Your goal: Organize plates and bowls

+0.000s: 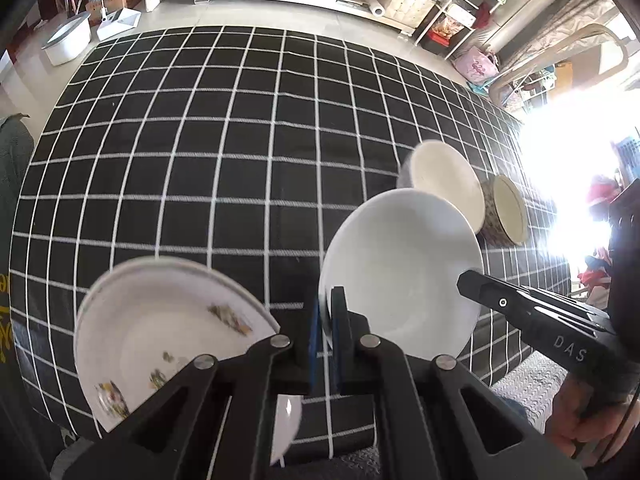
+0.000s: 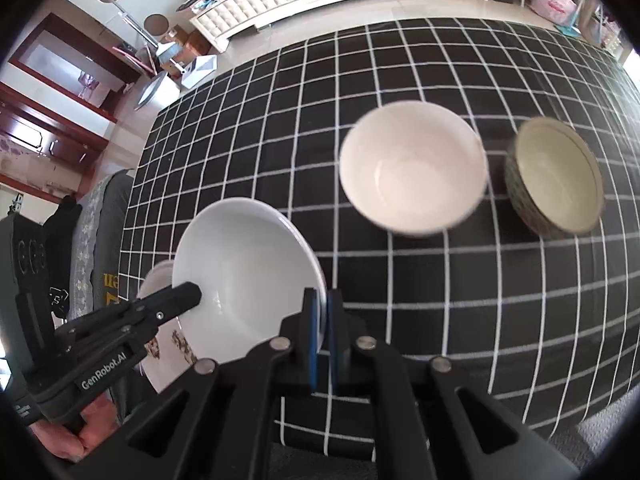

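Above the black white-gridded cloth bench [image 2: 400,60], the left gripper [image 1: 326,312] and right gripper [image 2: 323,312] each clamp opposite rim edges of the plain white ceramic plate [image 2: 244,268]. Uneven hands could tilt it onto the flower-patterned plate [image 1: 160,320] below, or let it slip.

surface: table under black tablecloth [image 2: 280,152] with white grid | on it: cream bowl [image 2: 412,172] toward 12 o'clock; patterned dark-sided bowl [image 2: 556,176] just beside it at 3 o'clock; floral plate [image 1: 160,332] at 8 o'clock
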